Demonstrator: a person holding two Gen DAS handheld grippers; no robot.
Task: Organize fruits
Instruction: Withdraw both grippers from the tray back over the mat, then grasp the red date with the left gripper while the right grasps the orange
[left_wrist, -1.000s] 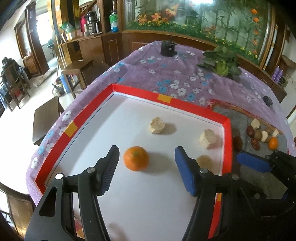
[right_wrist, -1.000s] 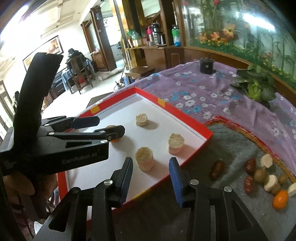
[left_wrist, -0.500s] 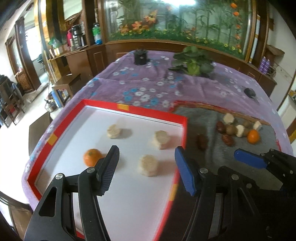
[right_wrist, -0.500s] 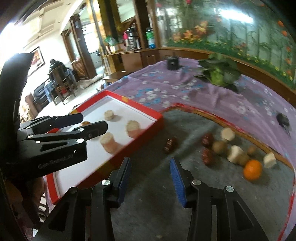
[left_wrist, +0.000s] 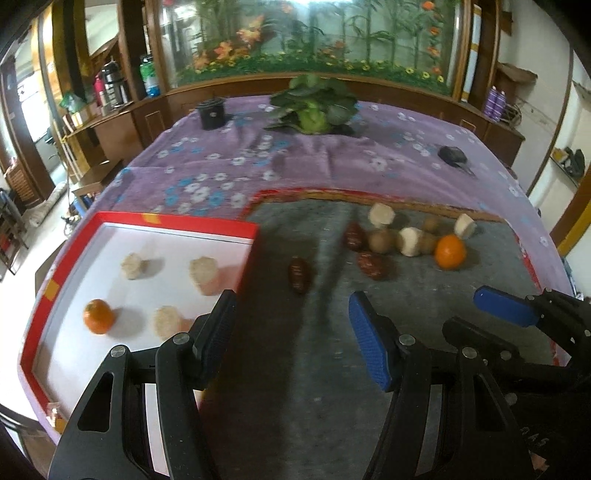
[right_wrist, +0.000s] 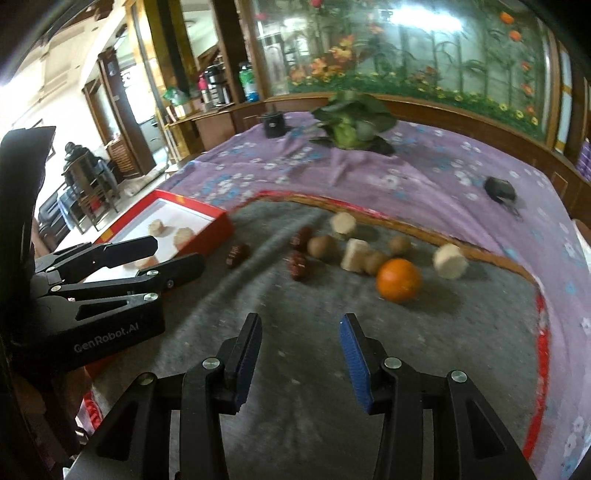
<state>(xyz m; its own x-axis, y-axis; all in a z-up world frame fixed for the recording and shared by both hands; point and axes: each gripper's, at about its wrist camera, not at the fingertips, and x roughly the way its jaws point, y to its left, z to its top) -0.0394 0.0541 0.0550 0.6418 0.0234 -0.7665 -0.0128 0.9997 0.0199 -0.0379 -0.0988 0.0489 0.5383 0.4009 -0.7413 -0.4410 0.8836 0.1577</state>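
Over the grey mat (left_wrist: 325, 369) on the worktop, both tongs are held spread and empty: the left tongs (left_wrist: 291, 332) wide, the right tongs (right_wrist: 301, 354) narrower. At ten o'clock in the left view, a red tray (left_wrist: 177, 220) holds an orange (left_wrist: 98, 316) and three pale chunks (left_wrist: 203, 271). At one o'clock, a second orange (right_wrist: 398, 279), dates (right_wrist: 297, 265) and more pale pieces are seen clustered on the mat.
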